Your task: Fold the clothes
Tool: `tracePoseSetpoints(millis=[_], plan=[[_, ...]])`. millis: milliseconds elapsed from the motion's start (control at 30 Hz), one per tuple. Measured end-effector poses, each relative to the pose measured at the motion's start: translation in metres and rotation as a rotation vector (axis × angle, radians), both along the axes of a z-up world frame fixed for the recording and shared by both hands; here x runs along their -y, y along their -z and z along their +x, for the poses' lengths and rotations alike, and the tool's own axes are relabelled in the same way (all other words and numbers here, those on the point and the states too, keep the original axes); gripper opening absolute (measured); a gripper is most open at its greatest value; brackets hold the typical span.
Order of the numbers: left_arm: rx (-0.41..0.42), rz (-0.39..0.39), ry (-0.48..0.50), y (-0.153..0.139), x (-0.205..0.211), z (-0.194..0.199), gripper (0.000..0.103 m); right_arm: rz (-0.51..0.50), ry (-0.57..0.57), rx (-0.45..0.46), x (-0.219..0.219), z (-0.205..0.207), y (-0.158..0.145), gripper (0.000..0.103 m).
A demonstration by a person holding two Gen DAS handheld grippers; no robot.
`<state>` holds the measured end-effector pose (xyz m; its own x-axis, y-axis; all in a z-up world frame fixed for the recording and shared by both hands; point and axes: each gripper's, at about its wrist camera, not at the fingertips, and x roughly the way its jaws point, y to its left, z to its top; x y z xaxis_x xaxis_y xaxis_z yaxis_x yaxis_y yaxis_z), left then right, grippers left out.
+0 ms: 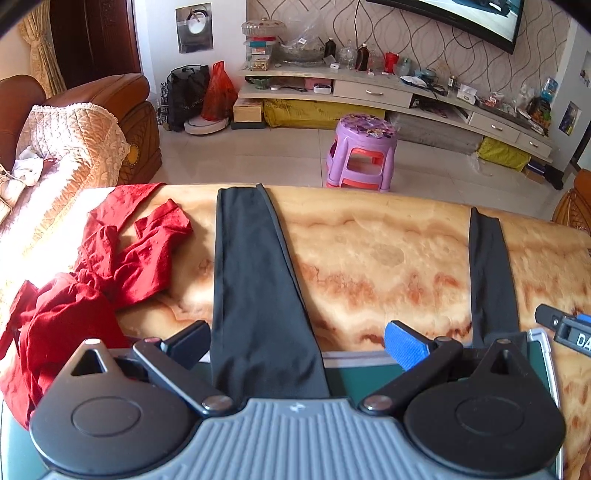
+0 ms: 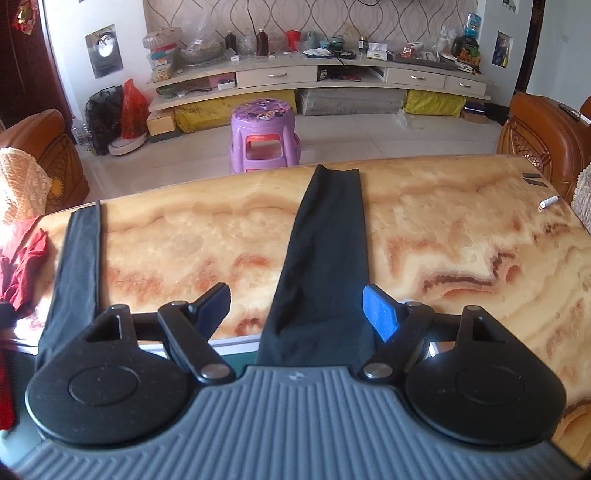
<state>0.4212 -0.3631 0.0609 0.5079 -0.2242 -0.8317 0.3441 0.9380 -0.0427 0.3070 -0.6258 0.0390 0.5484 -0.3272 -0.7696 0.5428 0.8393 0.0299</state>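
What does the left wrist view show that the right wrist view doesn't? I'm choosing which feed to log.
Only the left wrist view shows the TV and most of the red garment. Only the right shows the small white cylinder near the table's far right edge. Both show two black trouser legs lying across the marble table, the purple stool, and open grippers.

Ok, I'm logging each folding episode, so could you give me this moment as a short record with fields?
garment in work: black stretchy trousers, two legs laid apart, running across to the table's far edge
second leg
other garment: crumpled red cloth, at the table's left end
surface: marbled orange-cream table top
left hand-held gripper: open, one leg between its fingers
right hand-held gripper: open, other leg between its fingers
background: purple plastic stool on the floor beyond the table
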Motion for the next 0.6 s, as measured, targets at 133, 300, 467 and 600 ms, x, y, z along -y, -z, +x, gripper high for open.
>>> tracePoseSetpoints(millis=[133,300,467,600], plan=[[-0.013,-0.016,-0.019,0.002,-0.007,-0.010,0.103,-0.001,-0.015,0.004,-0.010,-0.006,-0.003,0.087],[-0.014,-0.013,-0.037,0.001,-0.012,-0.026,0.103,-0.001,-0.043,0.005,-0.026,-0.019,-0.008,0.087],[-0.014,-0.003,-0.029,-0.004,-0.016,-0.044,0.103,0.022,-0.052,0.008,-0.036,-0.033,-0.013,0.087],[-0.027,-0.011,-0.038,-0.008,-0.021,-0.056,0.103,0.019,-0.053,-0.003,-0.043,-0.044,-0.015,0.087]])
